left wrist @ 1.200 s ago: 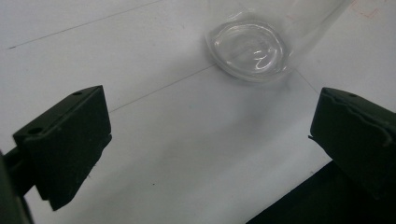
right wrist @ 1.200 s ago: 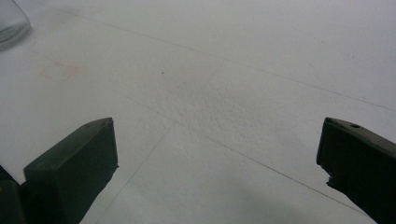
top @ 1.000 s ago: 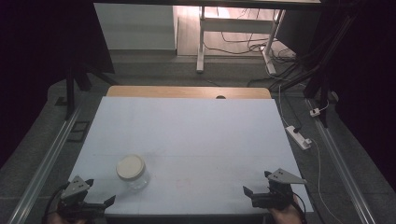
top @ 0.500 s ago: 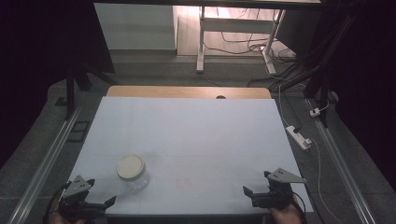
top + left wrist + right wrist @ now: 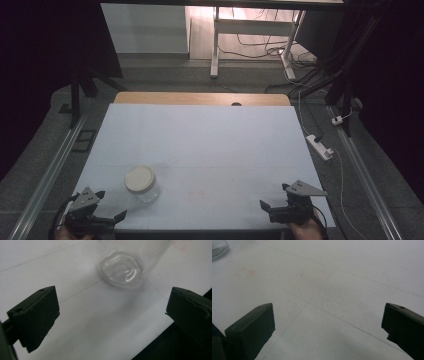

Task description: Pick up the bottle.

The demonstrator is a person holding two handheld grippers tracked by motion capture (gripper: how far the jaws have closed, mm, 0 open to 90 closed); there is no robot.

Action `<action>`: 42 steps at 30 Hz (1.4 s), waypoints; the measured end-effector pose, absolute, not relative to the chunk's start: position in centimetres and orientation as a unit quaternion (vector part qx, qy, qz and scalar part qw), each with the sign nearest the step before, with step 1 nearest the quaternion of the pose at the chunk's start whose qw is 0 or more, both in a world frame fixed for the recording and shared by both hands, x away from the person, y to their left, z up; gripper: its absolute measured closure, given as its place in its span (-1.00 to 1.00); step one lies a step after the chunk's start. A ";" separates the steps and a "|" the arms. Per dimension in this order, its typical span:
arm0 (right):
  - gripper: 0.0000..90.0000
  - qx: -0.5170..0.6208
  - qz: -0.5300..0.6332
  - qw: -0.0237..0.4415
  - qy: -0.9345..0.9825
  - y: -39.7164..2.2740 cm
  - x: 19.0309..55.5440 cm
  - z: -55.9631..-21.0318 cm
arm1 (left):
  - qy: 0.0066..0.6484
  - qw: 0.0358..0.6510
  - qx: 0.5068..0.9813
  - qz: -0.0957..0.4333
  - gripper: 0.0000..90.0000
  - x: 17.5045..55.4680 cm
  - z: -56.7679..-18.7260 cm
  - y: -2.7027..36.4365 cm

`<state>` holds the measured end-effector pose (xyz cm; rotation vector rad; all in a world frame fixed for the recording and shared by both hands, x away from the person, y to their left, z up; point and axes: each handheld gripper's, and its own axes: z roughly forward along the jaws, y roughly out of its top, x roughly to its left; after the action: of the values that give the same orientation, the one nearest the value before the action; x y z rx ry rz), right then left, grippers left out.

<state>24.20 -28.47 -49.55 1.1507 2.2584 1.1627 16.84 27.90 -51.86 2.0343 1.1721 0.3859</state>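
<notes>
Jar [image 5: 141, 183], clear glass or plastic with a cream lid on top, upright on the white bench [image 5: 210, 150], just ahead of the left gripper [image 5: 107, 207] and a bit toward its inner side, near but not touching. Left gripper sits at the near left corner of the bench, fingers [image 5: 35, 316] spread wide apart, nothing between them; in the left gripper view the jar's transparent base [image 5: 121, 271] shows beyond the fingertips, roughly centred between the two fingers, slightly blurred, apart from both. Dark bench edge cuts across under the right-hand finger in that view. Right gripper [image 5: 274, 207] at the near right corner of the bench, well apart from the jar, fingers [image 5: 252, 328] also wide apart and holding nothing; bare white bench surface with faint seam lines lies between and ahead of them. In the right gripper view the jar's base [image 5: 218, 248] shows far off past the left-hand finger, at the top corner, with a faint pinkish mark [image 5: 243, 272] on the bench between it and the fingers. Grey three-cornered plate on top of each gripper, hands at the bottom edge of the high view. Wooden strip [image 5: 200, 98] runs along the far edge of the bench, well beyond both sets of fingers.
</notes>
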 end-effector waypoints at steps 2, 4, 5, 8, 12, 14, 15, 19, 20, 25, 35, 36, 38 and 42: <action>-1.00 0.406 0.410 0.176 0.797 -28.5 24.2 -49.5 | 0.449 0.374 0.797 0.154 -1.00 16.9 -51.8 27.6; -1.00 0.406 0.411 0.176 0.797 -28.5 24.2 -49.5 | 0.445 0.377 0.798 0.152 -1.00 17.0 -51.7 27.5; -1.00 0.406 0.410 0.175 0.797 -28.5 24.2 -49.5 | 0.442 0.379 0.799 0.151 -1.00 17.0 -51.7 27.5; -1.00 0.406 0.410 0.175 0.797 -28.5 24.2 -49.5 | 0.440 0.384 0.798 0.150 -1.00 17.1 -51.7 27.5; -1.00 0.405 0.410 0.175 0.798 -28.5 24.2 -49.6 | 0.439 0.395 0.793 0.148 -1.00 17.2 -51.6 27.7; -1.00 0.404 0.410 0.174 0.799 -28.4 24.2 -49.6 | 0.437 0.402 0.792 0.143 -1.00 17.3 -51.6 27.7; -1.00 0.404 0.410 0.173 0.799 -28.4 24.2 -49.6 | 0.434 0.403 0.793 0.143 -1.00 17.4 -51.5 27.6; -1.00 0.403 0.410 0.172 0.800 -28.4 24.2 -49.6 | 0.416 0.407 0.800 0.145 -1.00 17.9 -51.6 27.3; -1.00 0.402 0.410 0.171 0.800 -28.4 24.2 -49.6 | 0.413 0.408 0.802 0.143 -1.00 18.1 -51.6 27.1; -1.00 0.403 0.411 0.171 0.800 -28.4 24.2 -49.6 | 0.404 0.425 0.799 0.136 -1.00 18.6 -51.6 26.9; -1.00 0.406 0.412 0.168 0.799 -28.5 24.3 -49.6 | 0.402 0.424 0.798 0.145 -1.00 19.8 -51.8 25.8; -1.00 0.406 0.412 0.167 0.798 -28.5 24.3 -49.6 | 0.402 0.424 0.798 0.145 -1.00 19.8 -51.8 25.8; -1.00 0.406 0.413 0.166 0.798 -28.5 24.3 -49.6 | 0.403 0.433 0.795 0.136 -1.00 20.2 -51.8 25.5; -1.00 0.406 0.413 0.165 0.799 -28.5 24.3 -49.6 | 0.404 0.429 0.797 0.132 -1.00 20.8 -51.8 25.1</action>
<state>24.34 -28.54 -49.59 1.1558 2.2758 1.1765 20.80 25.10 -51.76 1.9889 1.0087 0.3302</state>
